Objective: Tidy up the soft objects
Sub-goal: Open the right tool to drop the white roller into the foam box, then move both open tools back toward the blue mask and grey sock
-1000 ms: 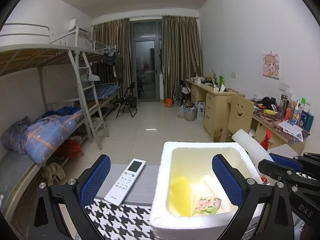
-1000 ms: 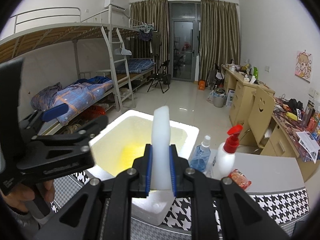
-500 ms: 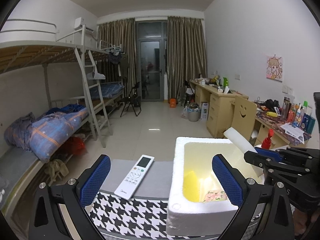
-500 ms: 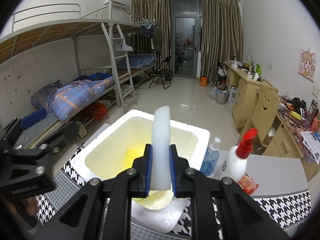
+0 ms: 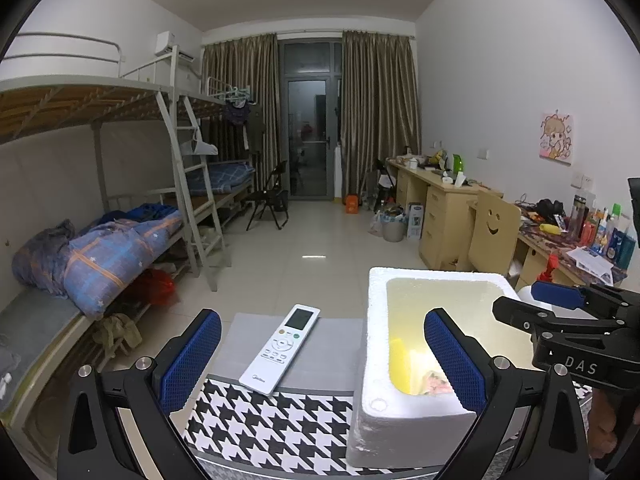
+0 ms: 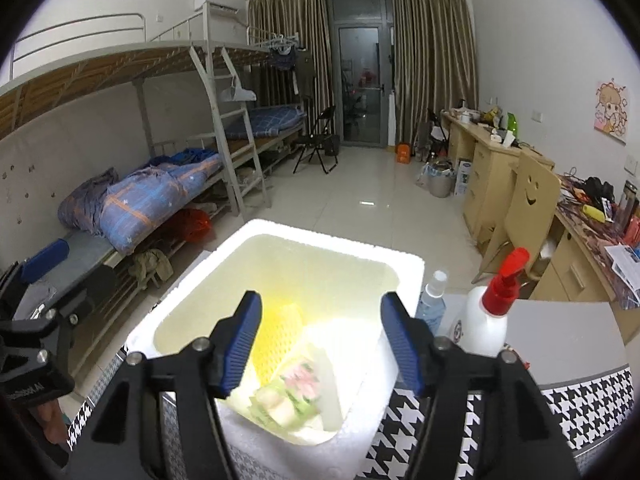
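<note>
Over the box (image 6: 404,280), at the centre of the right wrist view, your right gripper (image 6: 320,344) hangs with its jaws wide apart and nothing between them. Below it, inside the box, lie the soft items: a yellow sponge (image 6: 280,332) at 12 o'clock of the gripper gap, a white foam piece (image 6: 340,332) at 2 o'clock, and a floral pack (image 6: 296,388) at 6 o'clock, blurred. Judge the drop step as complete.

Your left gripper (image 5: 320,364) also shows its jaws apart and empty. It points across the table (image 5: 340,332), with the remote (image 5: 280,348) between its fingers and the box at 3 o'clock. The right gripper (image 5: 560,320) shows at the 3 o'clock edge of that view.

At 3 o'clock of the box stand a clear bottle (image 6: 434,300) and a spray bottle (image 6: 484,320); both are rigid, so leave them.

Next move, as a judgement: lift the right gripper clear of the box rim, then look for further soft items. None is visible on the table from these views.
</note>
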A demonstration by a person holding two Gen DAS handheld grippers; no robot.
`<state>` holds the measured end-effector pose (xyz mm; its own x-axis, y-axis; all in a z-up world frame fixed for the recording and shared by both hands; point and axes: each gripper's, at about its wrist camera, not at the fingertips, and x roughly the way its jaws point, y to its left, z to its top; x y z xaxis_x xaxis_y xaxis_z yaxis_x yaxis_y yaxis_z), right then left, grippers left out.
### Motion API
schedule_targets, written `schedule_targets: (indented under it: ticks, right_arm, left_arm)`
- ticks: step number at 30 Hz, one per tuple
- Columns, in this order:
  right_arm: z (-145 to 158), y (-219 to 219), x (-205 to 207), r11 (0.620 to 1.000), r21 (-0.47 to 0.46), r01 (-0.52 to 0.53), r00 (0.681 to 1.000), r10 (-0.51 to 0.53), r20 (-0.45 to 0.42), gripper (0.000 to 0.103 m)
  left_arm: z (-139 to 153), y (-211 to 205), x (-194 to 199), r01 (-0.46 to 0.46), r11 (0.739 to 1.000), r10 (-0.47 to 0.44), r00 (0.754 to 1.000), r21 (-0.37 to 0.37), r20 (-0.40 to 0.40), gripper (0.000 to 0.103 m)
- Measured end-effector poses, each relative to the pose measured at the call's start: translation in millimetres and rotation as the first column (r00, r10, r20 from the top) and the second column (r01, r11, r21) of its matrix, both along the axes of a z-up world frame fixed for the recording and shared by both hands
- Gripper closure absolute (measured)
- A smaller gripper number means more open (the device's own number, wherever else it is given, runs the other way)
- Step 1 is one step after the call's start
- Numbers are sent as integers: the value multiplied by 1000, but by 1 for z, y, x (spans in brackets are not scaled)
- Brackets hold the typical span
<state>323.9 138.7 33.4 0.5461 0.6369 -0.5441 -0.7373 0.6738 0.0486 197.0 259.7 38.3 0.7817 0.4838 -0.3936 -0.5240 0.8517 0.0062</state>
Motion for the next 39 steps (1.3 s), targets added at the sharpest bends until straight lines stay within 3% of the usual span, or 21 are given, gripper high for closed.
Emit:
schedule_targets:
  ticks: [14, 18, 21, 39]
  right_arm:
    - [27, -32, -32, 999, 47, 1, 998, -4, 61, 32]
    - [30, -38, -38, 998, 59, 9, 997, -13, 74, 20]
    - [29, -44, -43, 998, 57, 17, 995, -22, 94, 17]
    - [30, -85, -63, 995, 97, 20, 995, -29, 99, 15]
  left_arm:
    - [17, -31, -17, 29, 999, -30, 999, 23, 17, 1]
    - [18, -39, -23, 29, 999, -30, 999, 19, 21, 1]
    - [19, -44, -27, 42, 999, -42, 999, 17, 24, 1]
    - [25, -77, -46, 86, 995, -88, 995, 48, 35, 1]
